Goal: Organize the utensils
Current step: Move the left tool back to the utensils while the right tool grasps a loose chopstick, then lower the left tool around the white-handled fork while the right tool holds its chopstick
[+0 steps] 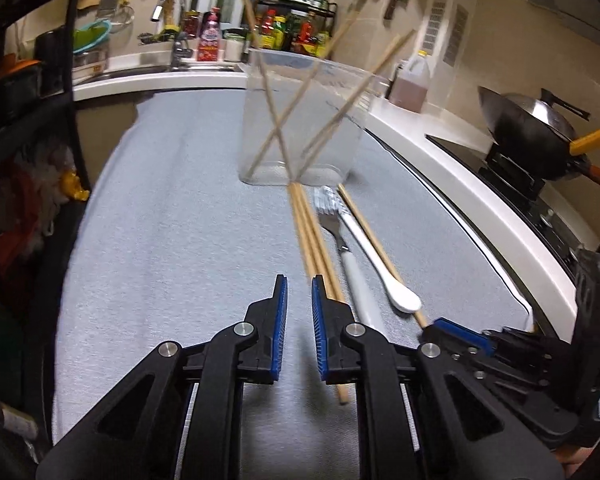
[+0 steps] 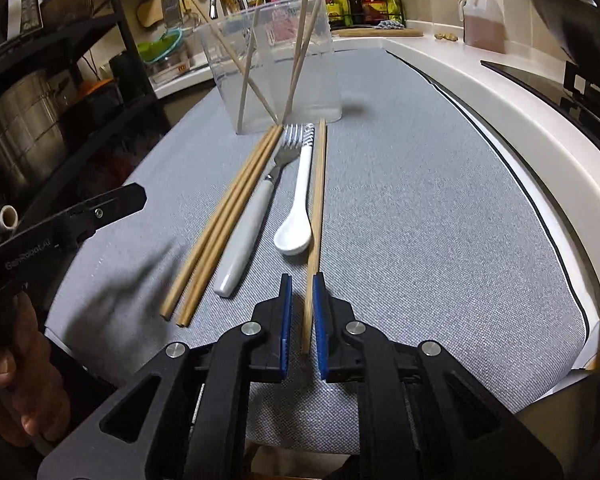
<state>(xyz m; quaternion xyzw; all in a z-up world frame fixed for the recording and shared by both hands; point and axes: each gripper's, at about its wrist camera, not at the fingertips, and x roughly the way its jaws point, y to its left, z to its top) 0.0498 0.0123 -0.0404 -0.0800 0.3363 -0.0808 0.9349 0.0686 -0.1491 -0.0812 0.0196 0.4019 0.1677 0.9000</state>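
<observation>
A clear plastic container (image 1: pixel 300 128) stands on the grey mat (image 1: pixel 160 220) with several wooden chopsticks leaning in it; it also shows in the right wrist view (image 2: pixel 272 68). In front of it lie a bundle of chopsticks (image 2: pixel 228 216), a white-handled fork (image 2: pixel 248 224), a white spoon (image 2: pixel 298 208) and a single chopstick (image 2: pixel 317 200). My right gripper (image 2: pixel 302 280) is low on the mat with the single chopstick's near end between its slightly parted pads. My left gripper (image 1: pixel 299 284) is open and empty, just left of the chopstick bundle (image 1: pixel 312 236).
A black wok (image 1: pixel 532 136) sits on the stove at the right. A white counter edge (image 2: pixel 500 92) runs along the mat's right side. An oil jug (image 2: pixel 482 20), spice rack (image 1: pixel 296 24) and sink tap (image 1: pixel 172 20) stand at the back. A black shelf rack (image 2: pixel 60 100) is on the left.
</observation>
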